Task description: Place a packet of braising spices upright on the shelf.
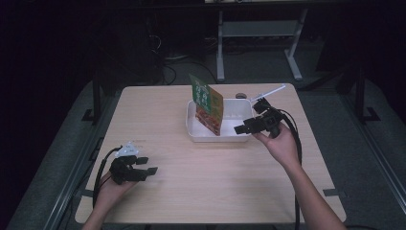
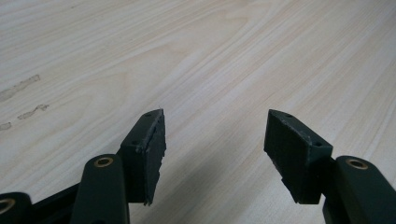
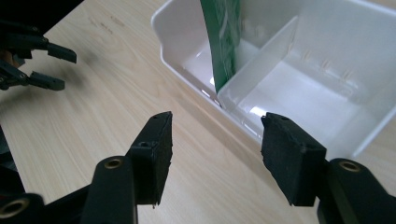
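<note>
A green and orange packet (image 1: 208, 103) stands tilted in the white divided tray (image 1: 242, 134) at centre frame. Just right, the right tool (image 1: 241, 128) hovers open and empty. At lower left, the left tool (image 1: 146, 165) gapes empty over the surface (image 1: 201, 182).

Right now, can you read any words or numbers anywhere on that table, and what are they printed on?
Green and orange packet standing in the white bin: large pale characters on its green top, too blurred to read.
In the right gripper view the packet's green edge shows pale marks, also unreadable.
Table, bin and both tongs: no text visible.
</note>
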